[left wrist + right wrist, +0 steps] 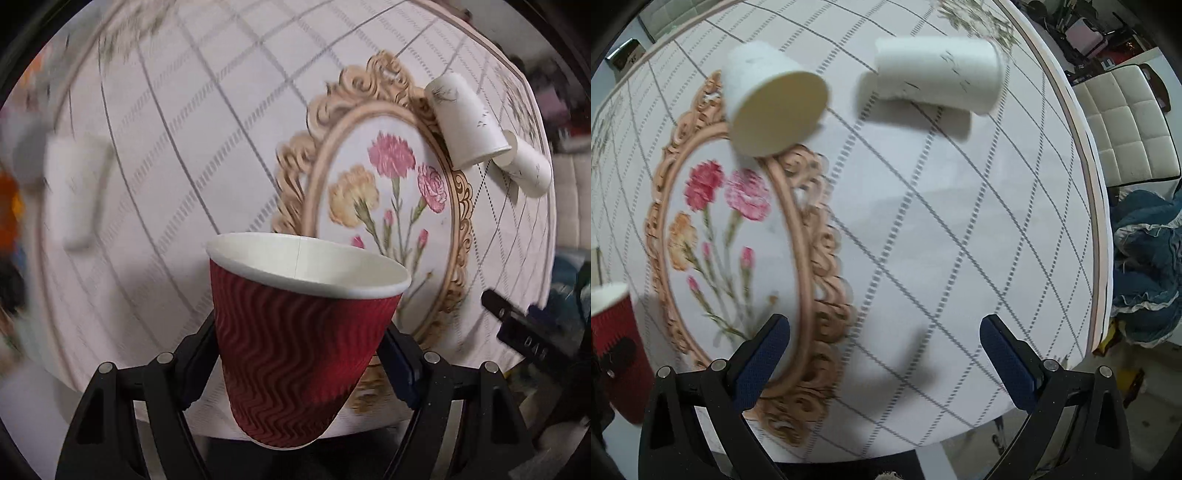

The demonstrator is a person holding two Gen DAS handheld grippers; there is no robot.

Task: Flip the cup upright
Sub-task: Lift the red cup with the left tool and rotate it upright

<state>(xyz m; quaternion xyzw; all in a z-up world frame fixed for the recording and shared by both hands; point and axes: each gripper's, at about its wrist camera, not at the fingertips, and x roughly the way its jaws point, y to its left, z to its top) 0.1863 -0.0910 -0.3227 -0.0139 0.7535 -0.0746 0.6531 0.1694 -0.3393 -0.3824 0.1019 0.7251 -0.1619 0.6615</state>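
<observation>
Counter [960, 221]: covered by a white cloth with a grey lattice print and an oval floral medallion [731, 236] framed in tan scrollwork. Much of both views is smeared by blur.

Red cup [295, 343]: ripple-walled paper, white inside. It is seen clamped between the left tongs [295, 354], pads pressed on opposite sides of the wall about mid-height. The mouth faces up and slightly away, the base tilted toward the camera. It appears to be carried above the cloth rather than set down, though contact cannot be confirmed. The same cup is glimpsed at the left edge of the right wrist view.

White cups: two lie on their sides near the far edge of the medallion, one [768, 107] with its flat base turned toward the right camera, another [938, 74] just beside it, lying across the lattice. A third pale cup shape [77, 188] is seen at the left of the left view, too blurred to tell its pose.

Right tongs [884, 354]: held wide apart, empty, above bare cloth short of the fallen white cups.

Risks, as judged: thin paper wall may be crushed if the clamp is tightened. If released while tilted, the red cup may tip over again. Fallen white cups may be rolled off by a glancing approach, since nothing blocks them.
</observation>
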